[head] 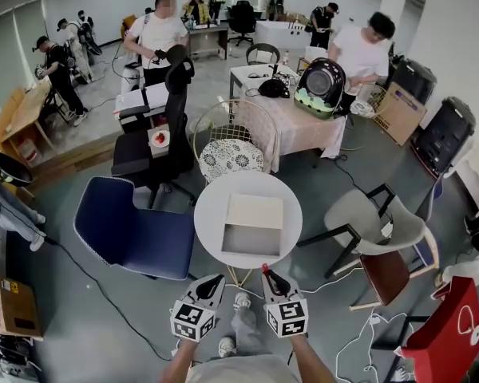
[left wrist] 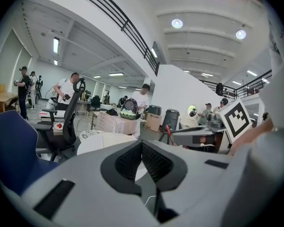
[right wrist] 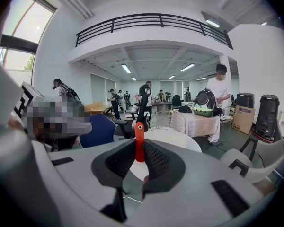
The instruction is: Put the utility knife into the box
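The right gripper [head: 267,275] had its fingers clamped on an orange-red utility knife [right wrist: 139,143], which stood upright between the pads. It was held at the 6 o'clock edge of a round white table [head: 210,214]. An open cardboard box [head: 254,234] sat near the table's centre, at 12 o'clock from both grippers and apart from the knife. The left gripper [head: 215,281], at 9 o'clock from the right one, had its fingers together and held nothing. A blue chair [head: 136,238] stood at the table's 9 o'clock, and a wire chair [head: 227,138] at its 12 o'clock.
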The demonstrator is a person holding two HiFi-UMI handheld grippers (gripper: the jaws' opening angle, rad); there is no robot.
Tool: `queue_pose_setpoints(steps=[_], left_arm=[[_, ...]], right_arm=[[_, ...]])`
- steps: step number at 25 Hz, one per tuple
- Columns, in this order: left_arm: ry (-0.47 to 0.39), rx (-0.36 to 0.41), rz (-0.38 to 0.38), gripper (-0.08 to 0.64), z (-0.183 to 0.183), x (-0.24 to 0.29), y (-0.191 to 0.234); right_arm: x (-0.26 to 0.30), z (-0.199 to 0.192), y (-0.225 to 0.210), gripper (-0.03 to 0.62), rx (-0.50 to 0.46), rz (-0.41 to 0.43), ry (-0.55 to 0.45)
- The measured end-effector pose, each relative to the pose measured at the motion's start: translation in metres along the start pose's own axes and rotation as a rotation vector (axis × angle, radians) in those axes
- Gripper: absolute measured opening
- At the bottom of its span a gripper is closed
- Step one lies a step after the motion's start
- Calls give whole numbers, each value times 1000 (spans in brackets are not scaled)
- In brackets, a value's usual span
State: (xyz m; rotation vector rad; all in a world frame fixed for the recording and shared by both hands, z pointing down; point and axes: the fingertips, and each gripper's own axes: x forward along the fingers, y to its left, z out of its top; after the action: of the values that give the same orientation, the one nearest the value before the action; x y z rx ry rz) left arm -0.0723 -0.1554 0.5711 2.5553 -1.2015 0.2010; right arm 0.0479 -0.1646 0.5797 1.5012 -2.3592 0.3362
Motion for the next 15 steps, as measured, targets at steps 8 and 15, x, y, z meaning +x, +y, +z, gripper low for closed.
queue_pose_setpoints(steps=[8, 15], left_arm=[[18, 5, 12, 12, 18, 48, 31], [21, 15, 2, 12, 43, 101, 50]], right_arm=[[50, 16, -31, 63, 14, 19, 1], [90, 38, -66, 63, 20, 21, -4]])
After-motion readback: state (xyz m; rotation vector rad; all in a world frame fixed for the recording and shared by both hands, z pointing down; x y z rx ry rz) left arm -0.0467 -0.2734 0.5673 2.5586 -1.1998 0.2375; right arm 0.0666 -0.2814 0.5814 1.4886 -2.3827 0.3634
